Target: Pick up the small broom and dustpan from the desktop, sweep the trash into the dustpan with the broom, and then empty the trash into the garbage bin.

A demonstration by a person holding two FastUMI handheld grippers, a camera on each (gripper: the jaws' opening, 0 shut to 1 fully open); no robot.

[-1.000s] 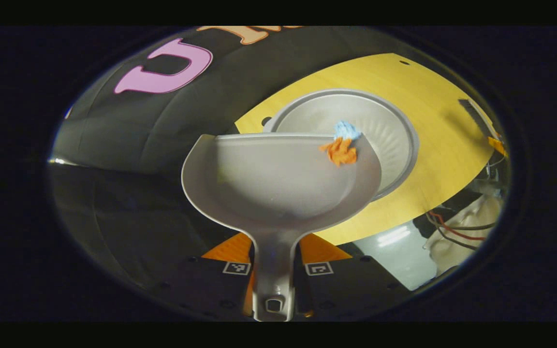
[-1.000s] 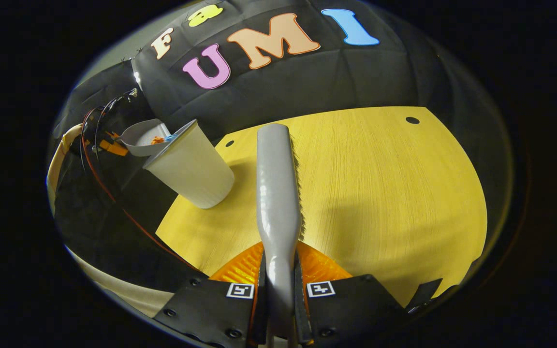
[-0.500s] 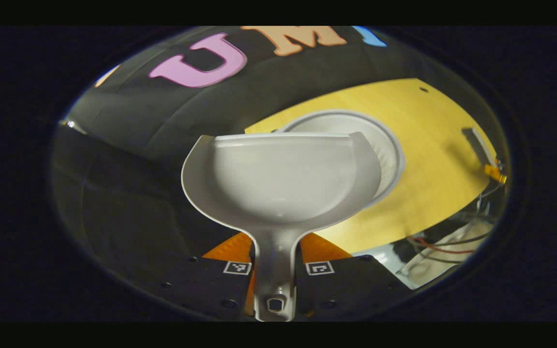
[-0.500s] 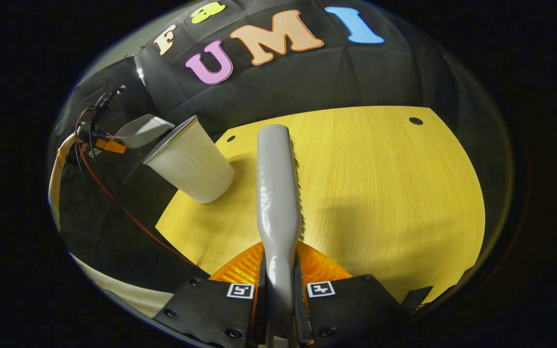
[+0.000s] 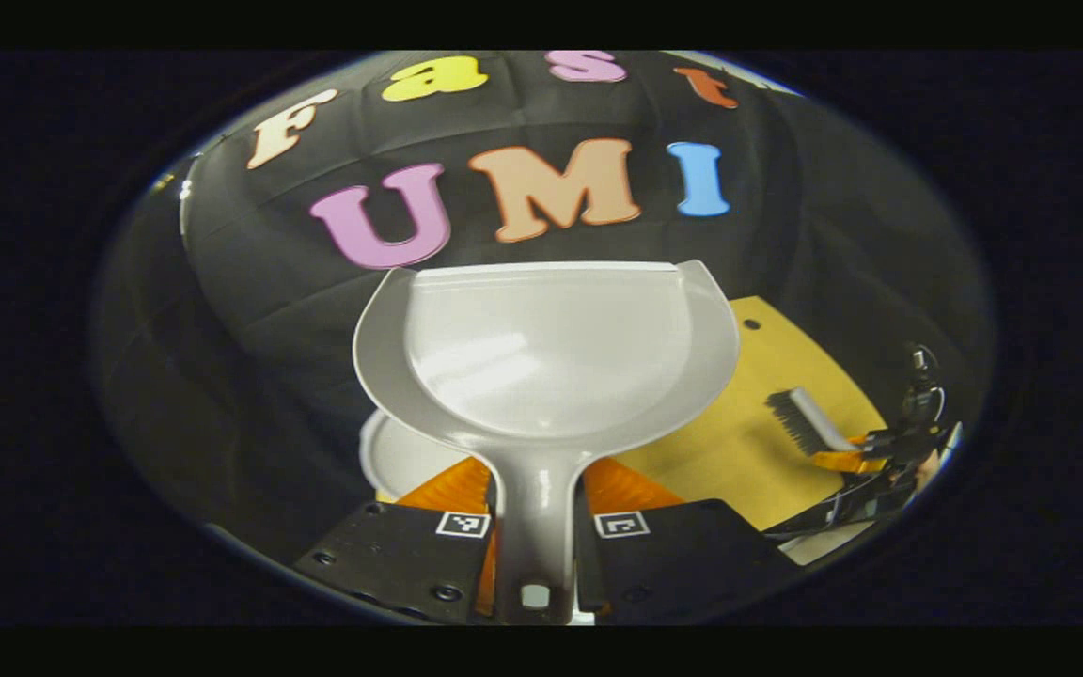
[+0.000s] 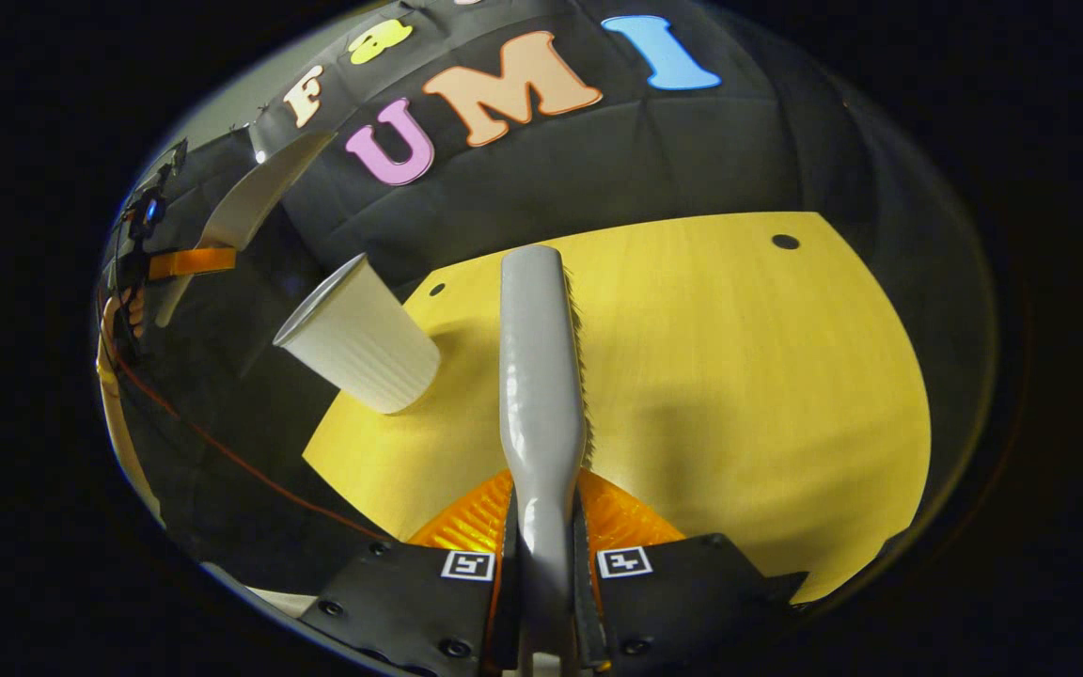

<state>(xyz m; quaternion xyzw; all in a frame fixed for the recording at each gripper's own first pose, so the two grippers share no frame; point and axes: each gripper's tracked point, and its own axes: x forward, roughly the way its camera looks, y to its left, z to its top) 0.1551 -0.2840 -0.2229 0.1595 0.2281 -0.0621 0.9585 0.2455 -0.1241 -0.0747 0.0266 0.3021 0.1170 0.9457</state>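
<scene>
At six o'clock below your emptied dustpan sits the bin, left hand-held gripper clamped on its handle.

The left gripper view looks up at the booth wall; the right gripper view tilts down. Both share the yellow desktop, at 4 o'clock and centre.

Lighting: dim booth, light from above; yellow worktop brightest surface. Glare: soft white highlights on dustpan bowl and on broom handle. Shadows: soft patch on worktop right of broom; bin casts one at its base. Distortion: strong fisheye curving, edges darkened. Focus: centre sharp, margins soft.
</scene>
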